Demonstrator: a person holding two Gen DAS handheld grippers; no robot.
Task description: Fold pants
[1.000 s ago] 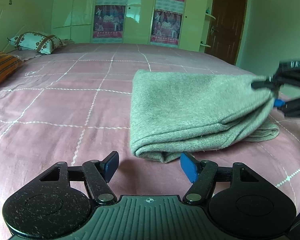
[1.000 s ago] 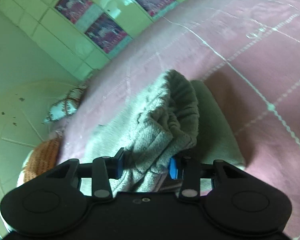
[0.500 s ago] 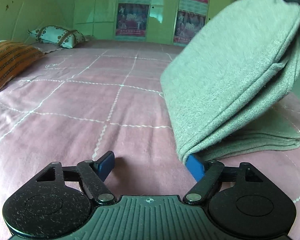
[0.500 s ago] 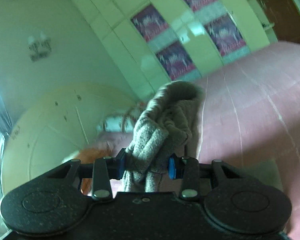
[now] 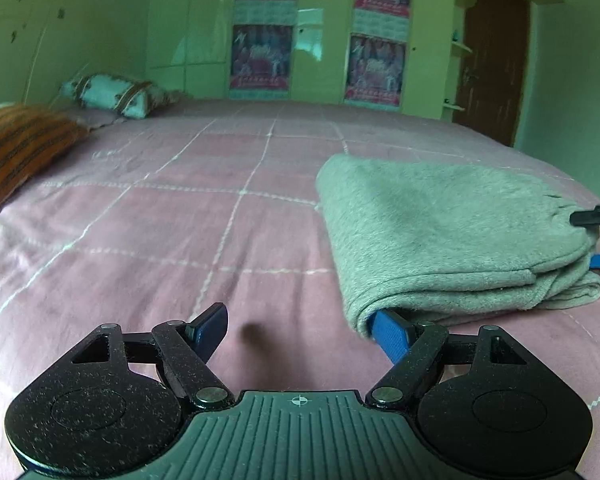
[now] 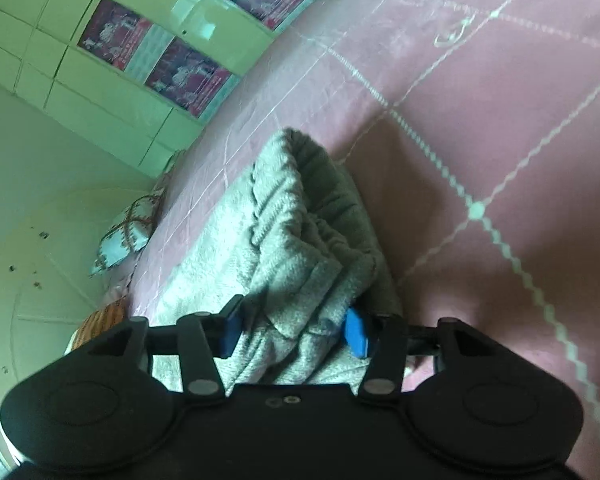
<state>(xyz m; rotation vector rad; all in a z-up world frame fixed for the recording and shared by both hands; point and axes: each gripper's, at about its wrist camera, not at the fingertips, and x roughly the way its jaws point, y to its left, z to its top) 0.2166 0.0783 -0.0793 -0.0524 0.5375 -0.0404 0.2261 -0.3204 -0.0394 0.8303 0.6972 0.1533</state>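
- Grey pants (image 5: 440,232), folded into a thick stack, lie flat on the pink quilted bedspread (image 5: 160,232), right of centre in the left wrist view.
- Left gripper (image 5: 304,328): jaws wide apart, holding nothing. Its right blue pad touches the near folded corner of the pants, tip tucked under the fabric edge; left pad sits over bare bedspread.
- Right gripper (image 6: 296,328): jaws have just been opening. The bunched waistband end of the pants sits between the blue pads; the right pad looks to be touching fabric, a gap shows at the left pad, so no clamp.
- In the left wrist view the right gripper shows only as a black finger and a blue pad, cut off at the frame's right edge, at the far end of the stack.
- Hidden: the stack's underside and the layers inside the fold.
- Right wrist view is rolled and soft; pillows (image 5: 112,94) by the wall are blurred.
- Posters (image 5: 264,56) on the green wardrobe doors carry print, too small to read.
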